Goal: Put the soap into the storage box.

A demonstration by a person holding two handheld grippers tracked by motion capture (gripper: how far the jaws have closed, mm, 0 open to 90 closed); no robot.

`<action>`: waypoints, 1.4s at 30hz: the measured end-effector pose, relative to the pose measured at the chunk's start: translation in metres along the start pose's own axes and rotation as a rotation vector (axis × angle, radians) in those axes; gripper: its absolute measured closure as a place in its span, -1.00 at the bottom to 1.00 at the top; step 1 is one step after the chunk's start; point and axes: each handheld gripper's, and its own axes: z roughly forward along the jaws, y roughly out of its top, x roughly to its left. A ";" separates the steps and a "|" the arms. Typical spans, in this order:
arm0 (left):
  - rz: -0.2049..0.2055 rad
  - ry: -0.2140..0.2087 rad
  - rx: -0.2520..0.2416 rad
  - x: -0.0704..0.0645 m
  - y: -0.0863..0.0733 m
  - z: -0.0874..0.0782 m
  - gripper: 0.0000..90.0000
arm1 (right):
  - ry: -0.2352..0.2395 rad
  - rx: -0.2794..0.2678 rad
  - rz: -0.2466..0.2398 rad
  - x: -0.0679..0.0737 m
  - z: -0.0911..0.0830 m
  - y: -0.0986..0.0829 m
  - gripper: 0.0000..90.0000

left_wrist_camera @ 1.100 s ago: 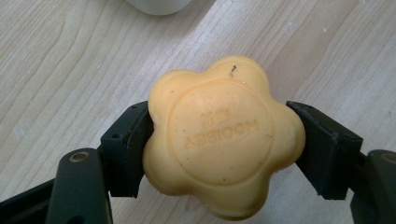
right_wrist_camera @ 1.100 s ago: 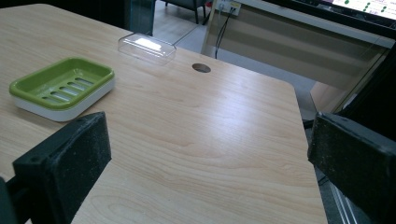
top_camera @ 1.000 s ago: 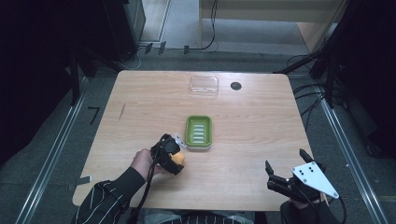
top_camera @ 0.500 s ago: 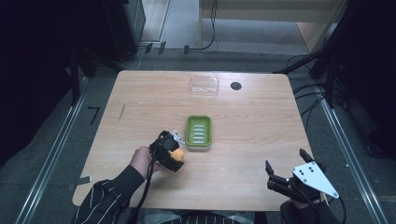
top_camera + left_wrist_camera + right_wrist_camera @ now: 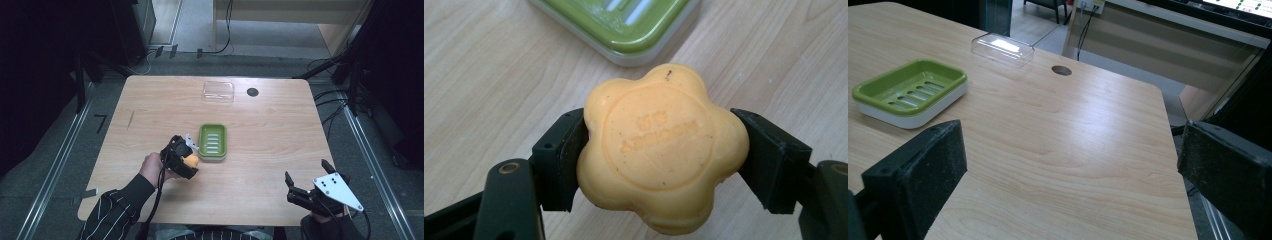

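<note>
A yellow-orange flower-shaped soap (image 5: 659,150) is clamped between the jaws of my left gripper (image 5: 186,161), which is shut on it just left of the green soap dish (image 5: 213,141). The soap (image 5: 192,161) hangs low over the wood near the dish's near left corner. The slotted dish (image 5: 908,90) holds nothing; its corner (image 5: 624,25) lies just beyond the soap. My right gripper (image 5: 309,184) stays open at the table's near right edge, nothing between its jaws.
A clear plastic lid (image 5: 218,91) lies at the far middle of the table (image 5: 280,130), beside a round cable hole (image 5: 252,92). The same lid (image 5: 1003,49) and hole (image 5: 1061,70) lie beyond the dish. Dark stands and cables surround the table.
The left gripper with the soap has shifted very slightly toward the dish. The right gripper has not moved.
</note>
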 end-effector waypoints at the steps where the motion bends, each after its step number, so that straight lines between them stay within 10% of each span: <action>1: -0.001 -0.002 -0.003 0.001 0.001 -0.001 -0.40 | 0.000 0.001 0.003 0.000 -0.001 0.000 -1.00; 42: -0.005 0.026 -0.108 0.018 0.030 -0.012 -0.40 | -0.015 0.003 0.003 0.001 -0.006 -0.001 -1.00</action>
